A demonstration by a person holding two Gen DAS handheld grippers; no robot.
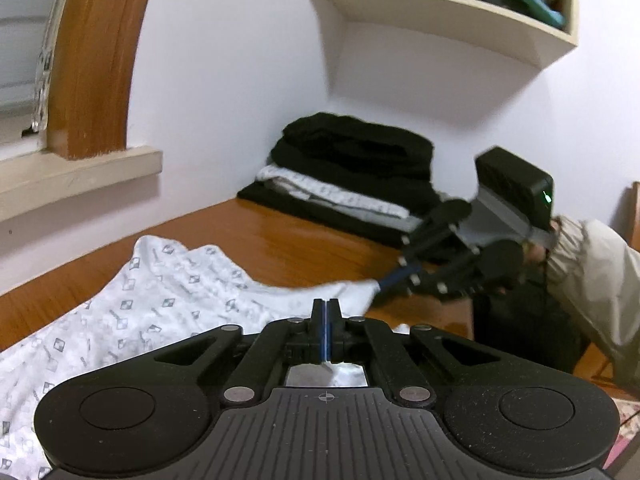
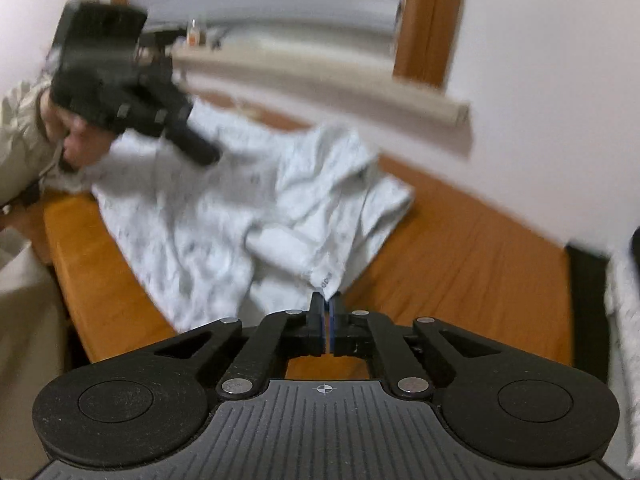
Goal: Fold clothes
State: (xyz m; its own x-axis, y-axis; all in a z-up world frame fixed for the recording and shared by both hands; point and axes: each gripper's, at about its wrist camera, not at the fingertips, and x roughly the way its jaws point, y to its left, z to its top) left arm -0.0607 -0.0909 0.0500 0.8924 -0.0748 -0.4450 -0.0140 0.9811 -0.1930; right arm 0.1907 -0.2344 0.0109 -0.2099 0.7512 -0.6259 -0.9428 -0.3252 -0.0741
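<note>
White patterned garment (image 1: 160, 292): one piece, rumpled, spread over the near part of the wooden table (image 1: 280, 240); a printed motif of small grey squares covers it. One edge reaches out toward the right, where it is drawn into a point.

Left gripper (image 1: 326, 312): black, low over the garment. Its two fingers are pressed together with a sliver of white cloth between them, seen just behind the tips. From the right wrist view the same gripper (image 2: 200, 152) sits at the far corner of the garment (image 2: 240, 208), blurred, held in a hand (image 2: 68, 136) with a beige sleeve (image 2: 16, 128).

Right gripper (image 2: 327, 302): black, fingers closed on a hem corner of the garment, the cloth rising from the tips. In the left wrist view it (image 1: 380, 292) pinches the pointed end of the fabric near the table's right edge.

Stack of folded clothes (image 1: 352, 176): black pieces with one white patterned piece between them, at the back of the table against the wall, well apart from the spread garment.

Wall shelf (image 1: 440, 16): pale, above the stack, holding books.

Window sill (image 1: 80, 176): pale, with a wooden frame (image 1: 96, 60).
</note>
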